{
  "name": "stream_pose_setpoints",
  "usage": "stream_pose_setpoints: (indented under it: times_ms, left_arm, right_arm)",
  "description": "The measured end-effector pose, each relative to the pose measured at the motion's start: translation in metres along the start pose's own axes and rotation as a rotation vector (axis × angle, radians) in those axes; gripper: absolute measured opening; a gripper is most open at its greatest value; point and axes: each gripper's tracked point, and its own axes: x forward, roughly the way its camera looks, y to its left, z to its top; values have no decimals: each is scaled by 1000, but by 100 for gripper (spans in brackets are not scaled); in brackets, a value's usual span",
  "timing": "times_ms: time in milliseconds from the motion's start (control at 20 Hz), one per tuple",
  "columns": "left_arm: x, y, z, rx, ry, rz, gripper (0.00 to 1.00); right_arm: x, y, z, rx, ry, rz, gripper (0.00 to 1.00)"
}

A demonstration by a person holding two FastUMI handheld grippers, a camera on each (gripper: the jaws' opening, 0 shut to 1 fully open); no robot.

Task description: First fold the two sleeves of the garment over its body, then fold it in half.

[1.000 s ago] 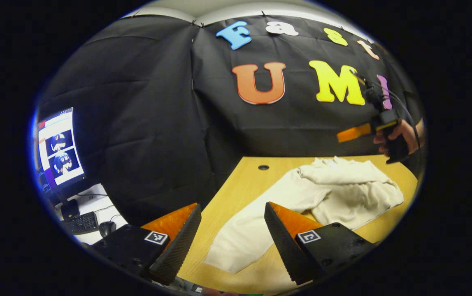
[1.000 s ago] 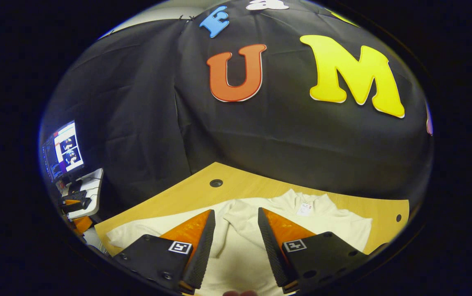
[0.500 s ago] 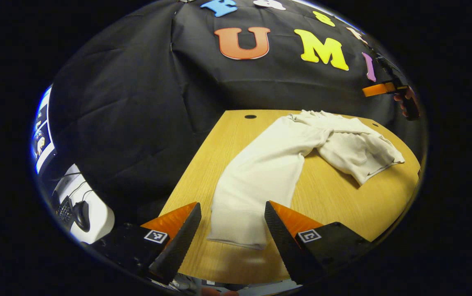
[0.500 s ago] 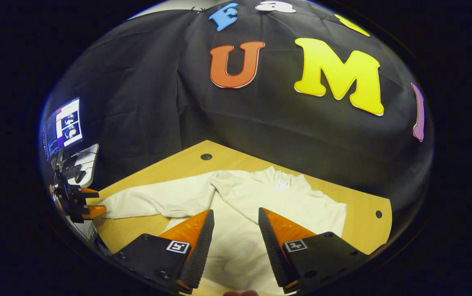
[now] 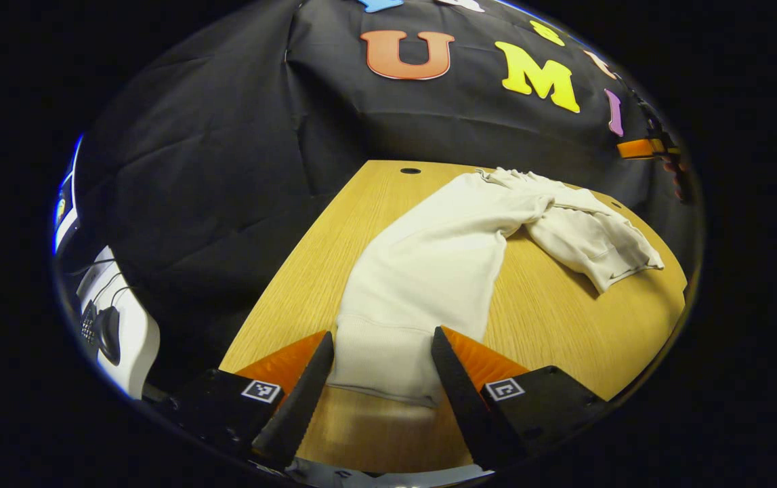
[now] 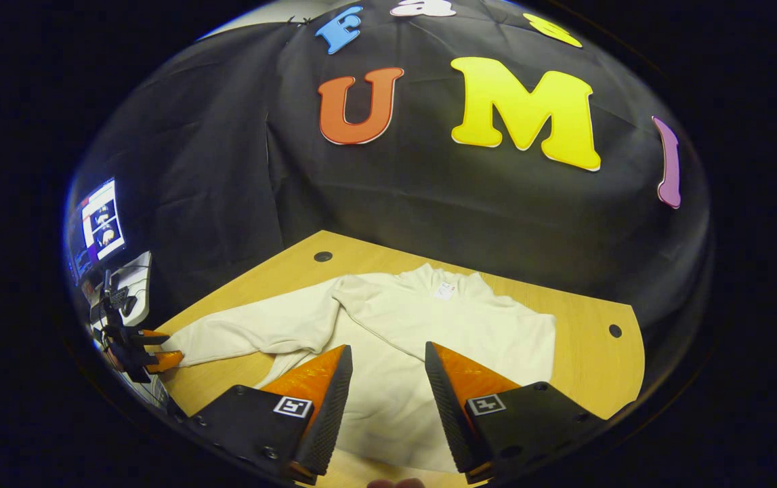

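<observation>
Left gripper view: left tool (image 5: 378,369) open astride sleeve cuff (image 5: 381,362), contact unclear; right tool (image 6: 381,386) open

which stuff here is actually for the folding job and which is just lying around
For the job:
- cream sweatshirt
- its outstretched sleeve, cuff between the open fingers of the left gripper
- right gripper, open over the body

Just lying about:
- monitor
- computer mouse
- wooden table, the work surface
</observation>
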Motion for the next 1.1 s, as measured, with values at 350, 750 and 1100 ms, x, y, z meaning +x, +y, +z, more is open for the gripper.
stream_pose_setpoints:
  times_ms: [350,750,1100]
  left_arm:
    - [-1,-6,8,-151,33,-18,7]
    - [-19,-36,62,-207,-35,-70,3]
    - [-20,-76,161,-201,-191,-154,3]
  right_arm:
    - [-26,0,-5,42,-6,13,67]
    - [-54,-30,-7,150,-14,-1,68]
    - [-92,-71,8,197,-77,-31,75]
